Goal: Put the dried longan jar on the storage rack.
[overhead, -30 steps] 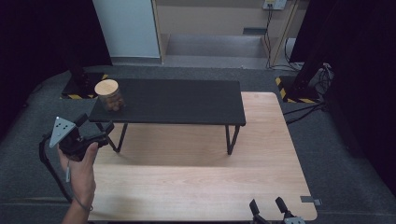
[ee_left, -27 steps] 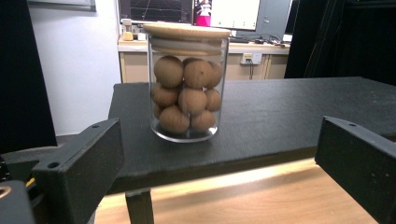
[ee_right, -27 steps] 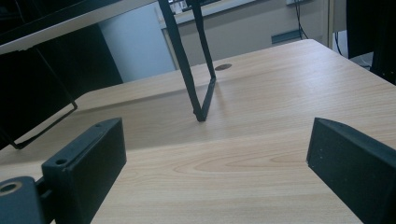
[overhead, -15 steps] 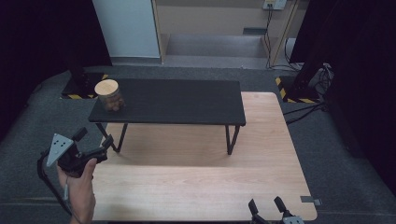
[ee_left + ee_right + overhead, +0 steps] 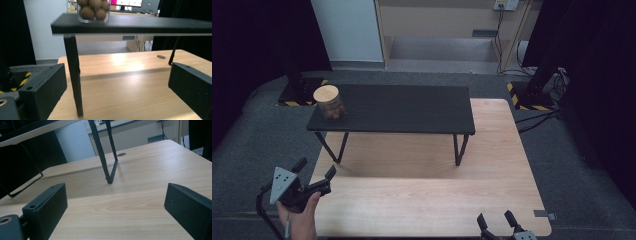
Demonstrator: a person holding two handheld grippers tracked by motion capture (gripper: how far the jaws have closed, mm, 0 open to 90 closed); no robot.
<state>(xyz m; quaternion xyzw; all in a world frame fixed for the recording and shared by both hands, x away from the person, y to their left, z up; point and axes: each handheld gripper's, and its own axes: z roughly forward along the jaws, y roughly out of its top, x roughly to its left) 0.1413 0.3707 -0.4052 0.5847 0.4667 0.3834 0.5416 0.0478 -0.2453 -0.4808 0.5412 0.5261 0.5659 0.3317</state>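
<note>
Left hand-held gripper (image 5: 315, 168) spread wide, right hand-held gripper (image 5: 497, 221) wide, cropped at frame bottom, jar (image 5: 93, 10) top cut off

left gripper (image 5: 315, 173) jaws apart, right gripper (image 5: 497, 220) likewise

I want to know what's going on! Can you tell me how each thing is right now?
Jar: upright on the black shelf, wooden lid on, round brown balls inside.
Black shelf: standing on the wooden table.
Left gripper: open, holding nothing.
Right gripper: open, holding nothing.
</note>
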